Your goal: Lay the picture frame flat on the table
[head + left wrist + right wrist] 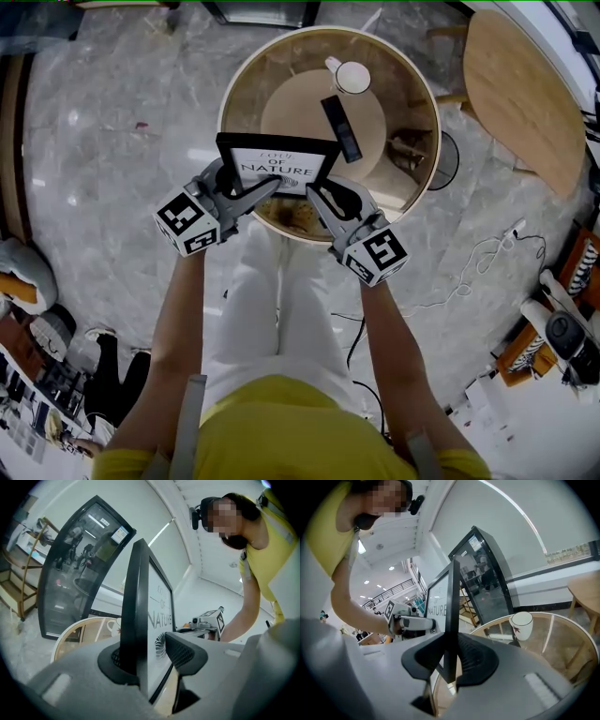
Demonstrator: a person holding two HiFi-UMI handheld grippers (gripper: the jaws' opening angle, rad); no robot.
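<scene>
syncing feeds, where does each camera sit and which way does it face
Head view: on the head, facing steeply down at the table; arms, legs, left claw, right claw show.
Left gripper view: on the left claw, facing the frame edge-on; right arm shows.
Right gripper view: on the right claw, facing the frame; left arm shows.
Shared: the frame.

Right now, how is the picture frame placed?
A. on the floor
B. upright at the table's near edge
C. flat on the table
B: the picture frame stands upright at the near edge of the round table, and both gripper views show it edge-on and vertical.
</scene>
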